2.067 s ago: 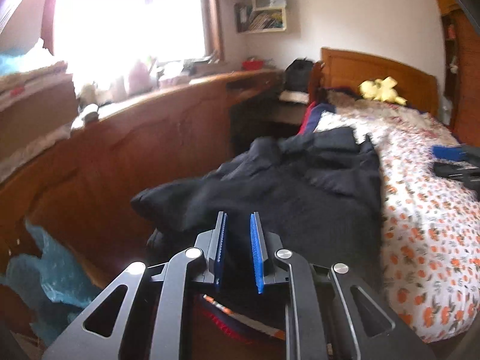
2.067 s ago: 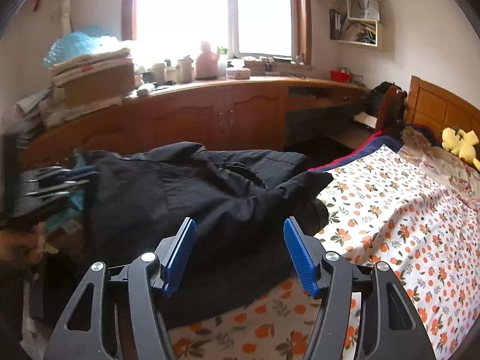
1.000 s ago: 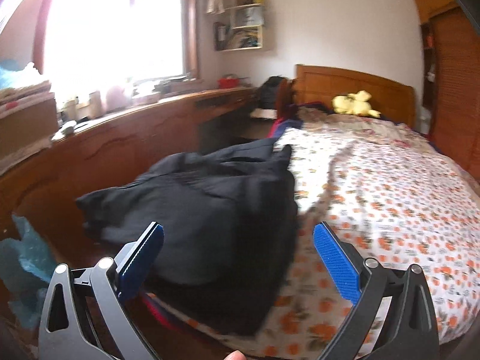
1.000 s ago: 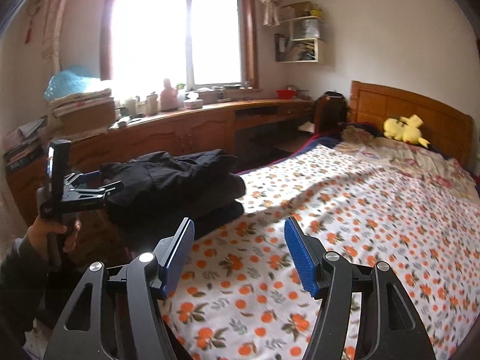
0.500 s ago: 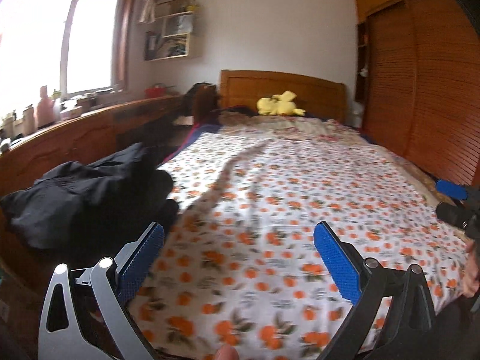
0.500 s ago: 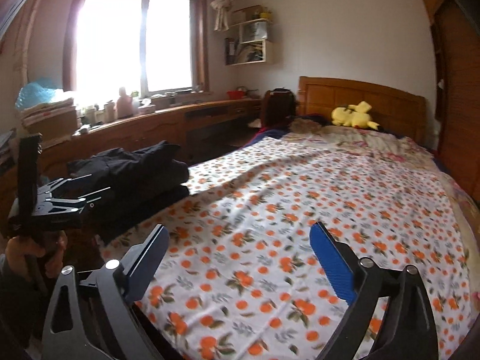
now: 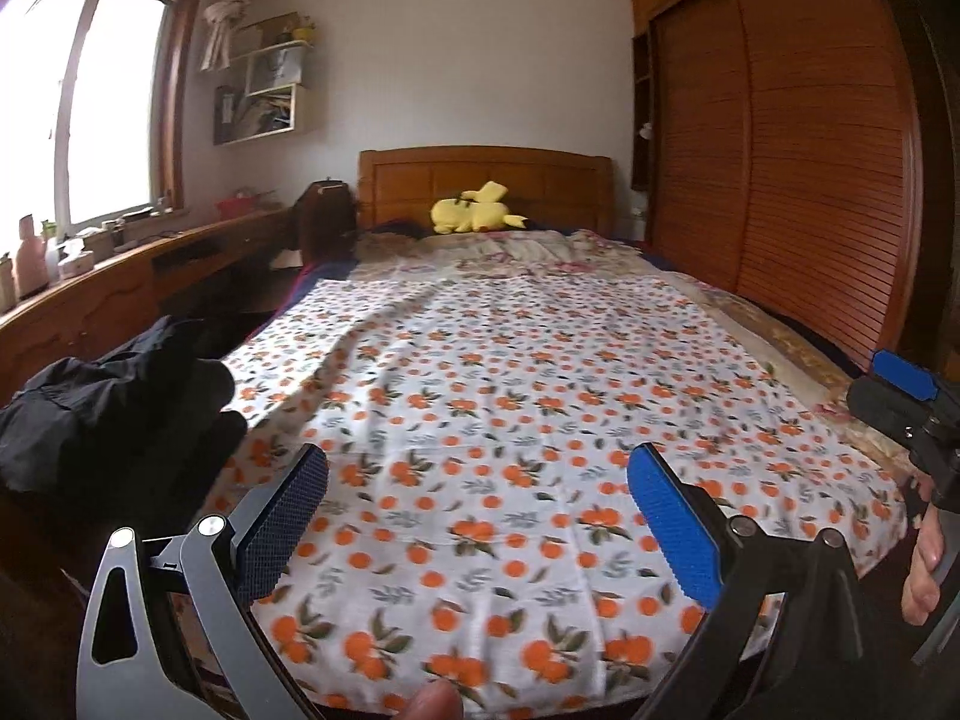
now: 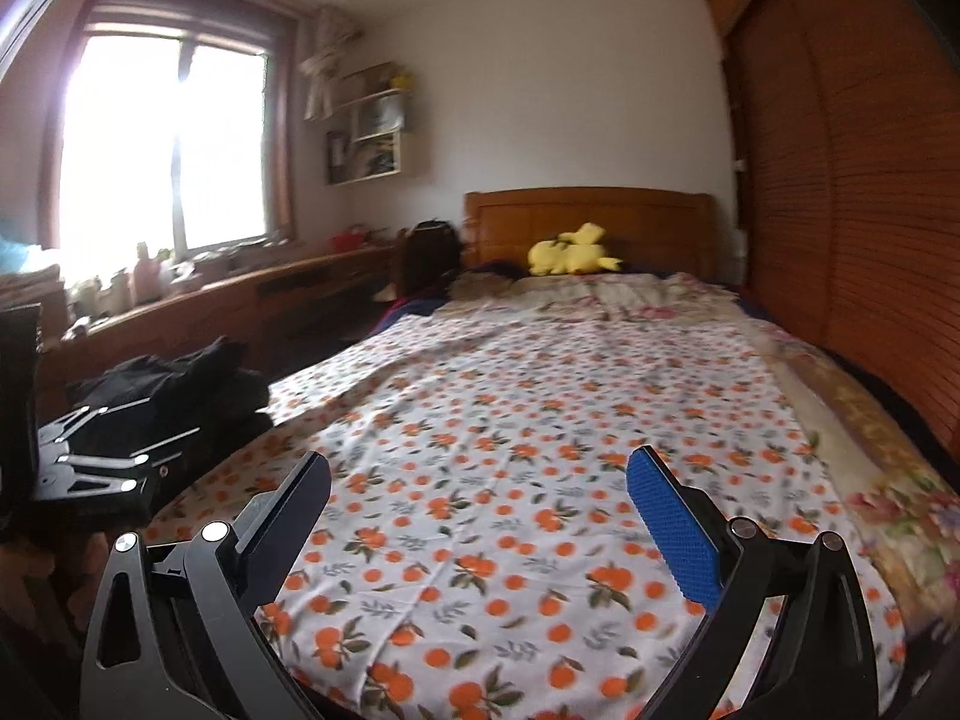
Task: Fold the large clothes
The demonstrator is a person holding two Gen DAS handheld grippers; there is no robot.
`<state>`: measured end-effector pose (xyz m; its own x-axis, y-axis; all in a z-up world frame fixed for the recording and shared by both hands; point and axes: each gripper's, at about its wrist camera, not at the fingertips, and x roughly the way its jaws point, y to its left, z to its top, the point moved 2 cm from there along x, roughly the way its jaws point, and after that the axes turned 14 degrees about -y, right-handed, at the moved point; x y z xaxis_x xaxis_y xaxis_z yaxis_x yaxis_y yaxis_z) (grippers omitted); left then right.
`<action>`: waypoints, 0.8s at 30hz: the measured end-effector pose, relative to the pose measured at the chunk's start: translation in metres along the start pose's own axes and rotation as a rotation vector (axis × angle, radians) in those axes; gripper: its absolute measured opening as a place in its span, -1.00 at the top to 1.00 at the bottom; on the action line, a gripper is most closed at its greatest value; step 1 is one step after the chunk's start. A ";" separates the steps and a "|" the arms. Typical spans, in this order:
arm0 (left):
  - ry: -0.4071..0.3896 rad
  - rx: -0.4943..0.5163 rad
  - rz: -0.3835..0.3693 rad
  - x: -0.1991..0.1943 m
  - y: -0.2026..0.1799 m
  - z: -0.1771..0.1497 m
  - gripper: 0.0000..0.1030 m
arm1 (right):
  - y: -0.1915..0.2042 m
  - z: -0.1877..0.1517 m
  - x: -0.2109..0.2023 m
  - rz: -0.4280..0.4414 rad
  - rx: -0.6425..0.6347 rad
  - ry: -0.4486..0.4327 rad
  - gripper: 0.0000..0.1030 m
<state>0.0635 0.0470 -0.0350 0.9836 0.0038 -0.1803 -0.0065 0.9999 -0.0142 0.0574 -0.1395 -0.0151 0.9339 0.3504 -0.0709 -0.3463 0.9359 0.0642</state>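
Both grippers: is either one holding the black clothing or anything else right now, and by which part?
Nothing is held. The left gripper and the right gripper are both open over the orange-print sheet; the black clothing lies apart at the bed's left edge.

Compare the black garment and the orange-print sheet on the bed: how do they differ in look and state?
1. The black garment is plain and dark; the orange-print sheet is white with orange fruit and leaves.
2. The black garment sits bunched in a heap; the orange-print sheet lies spread nearly flat.
3. The black garment takes up only the bed's window-side edge; the orange-print sheet covers most of the bed.
Shared: both are fabric lying on the bed, and neither is gripped.
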 end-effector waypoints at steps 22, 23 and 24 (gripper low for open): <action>-0.010 0.001 -0.027 -0.040 -0.020 -0.001 -0.95 | -0.022 -0.016 -0.034 -0.080 0.052 -0.009 -0.85; -0.012 -0.002 -0.030 -0.041 -0.019 -0.001 -0.95 | -0.022 -0.016 -0.035 -0.080 0.052 -0.010 -0.85; -0.013 -0.003 -0.034 -0.042 -0.019 0.000 -0.95 | -0.021 -0.016 -0.034 -0.079 0.052 -0.009 -0.85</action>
<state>0.0225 0.0281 -0.0277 0.9856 -0.0299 -0.1667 0.0265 0.9994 -0.0228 0.0312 -0.1706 -0.0296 0.9590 0.2751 -0.0685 -0.2667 0.9574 0.1106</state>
